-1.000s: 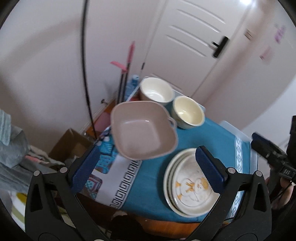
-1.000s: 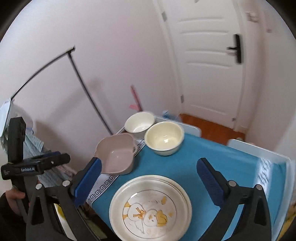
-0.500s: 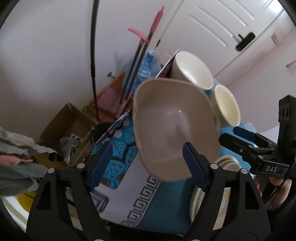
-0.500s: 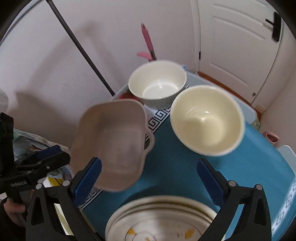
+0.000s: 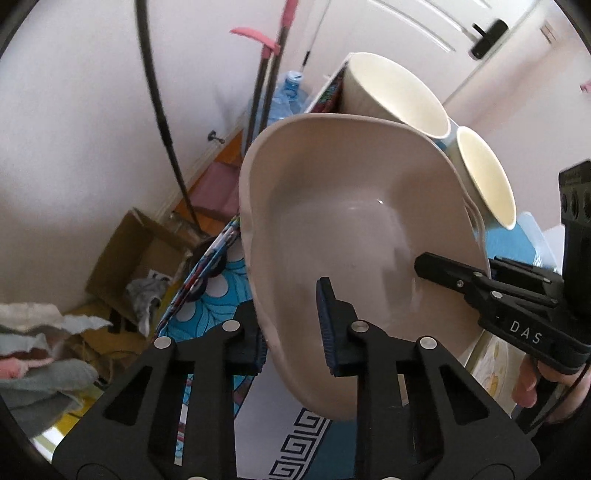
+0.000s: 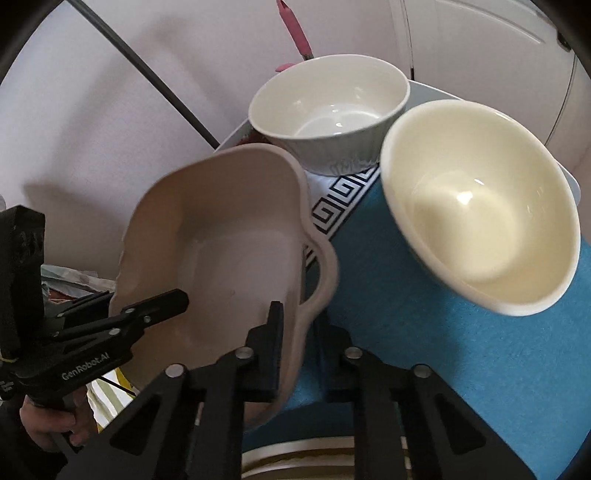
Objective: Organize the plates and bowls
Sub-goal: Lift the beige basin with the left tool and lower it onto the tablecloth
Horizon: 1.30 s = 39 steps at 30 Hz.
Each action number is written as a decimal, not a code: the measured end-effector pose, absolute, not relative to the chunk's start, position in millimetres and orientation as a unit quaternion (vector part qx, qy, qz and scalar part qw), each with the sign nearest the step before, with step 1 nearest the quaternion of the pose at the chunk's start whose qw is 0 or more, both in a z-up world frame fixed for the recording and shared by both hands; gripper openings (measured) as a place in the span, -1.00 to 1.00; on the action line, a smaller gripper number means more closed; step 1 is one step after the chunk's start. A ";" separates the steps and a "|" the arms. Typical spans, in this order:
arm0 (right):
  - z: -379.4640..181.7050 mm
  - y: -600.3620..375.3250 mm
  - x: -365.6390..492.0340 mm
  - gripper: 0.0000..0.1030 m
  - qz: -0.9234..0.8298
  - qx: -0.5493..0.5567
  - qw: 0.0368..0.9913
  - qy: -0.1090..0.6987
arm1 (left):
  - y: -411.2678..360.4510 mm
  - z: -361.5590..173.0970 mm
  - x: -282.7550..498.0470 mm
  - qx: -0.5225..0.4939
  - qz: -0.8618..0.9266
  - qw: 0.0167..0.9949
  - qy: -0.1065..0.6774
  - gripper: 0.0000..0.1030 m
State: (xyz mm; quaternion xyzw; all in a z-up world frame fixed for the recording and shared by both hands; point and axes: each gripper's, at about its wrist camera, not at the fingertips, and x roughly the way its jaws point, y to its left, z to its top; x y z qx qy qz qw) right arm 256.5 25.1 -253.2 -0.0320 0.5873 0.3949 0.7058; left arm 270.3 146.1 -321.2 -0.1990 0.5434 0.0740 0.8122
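Note:
A beige square dish with side handles (image 5: 351,236) (image 6: 229,251) fills the middle of both views, on the left edge of the blue-clothed table (image 6: 424,332). My left gripper (image 5: 293,334) straddles its near left wall, jaws closing, pads pressed on the wall. My right gripper (image 6: 299,350) closes the same way on the opposite wall, beside a handle. Each gripper shows in the other's view: right gripper (image 5: 443,273), left gripper (image 6: 159,306). Behind the dish stand a white bowl (image 6: 328,110) and a cream bowl (image 6: 480,206). Stacked plates (image 6: 332,458) peek in at the bottom.
Off the table's left edge lie a cardboard box (image 5: 129,258) and a pile of clothes (image 5: 37,350). A black rack pole (image 5: 155,92), pink-handled mops (image 5: 269,74) and a water bottle (image 5: 288,92) stand by the wall. A white door (image 5: 443,29) is behind.
Both grippers came down onto the beige dish and went from wide open to shut on its opposite walls. The dish now looms much larger in both views.

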 end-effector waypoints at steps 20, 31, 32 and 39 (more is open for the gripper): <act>-144.5 -78.5 198.1 -0.74 0.359 0.009 0.802 0.478 | 34.9 -184.1 245.6 -0.076 0.019 0.881 0.466 -0.59; -88.4 -264.0 119.0 -0.73 0.244 0.059 0.857 0.449 | -124.6 -147.5 221.1 -0.041 -0.109 0.883 0.454 -0.59; -90.4 -271.1 113.6 -0.74 0.234 0.062 0.860 0.450 | -137.2 -148.0 220.1 -0.038 -0.119 0.881 0.457 -0.59; -122.9 -347.0 86.9 -0.74 0.164 0.078 0.861 0.475 | -228.2 -185.8 213.9 -0.027 -0.181 0.849 0.495 -0.59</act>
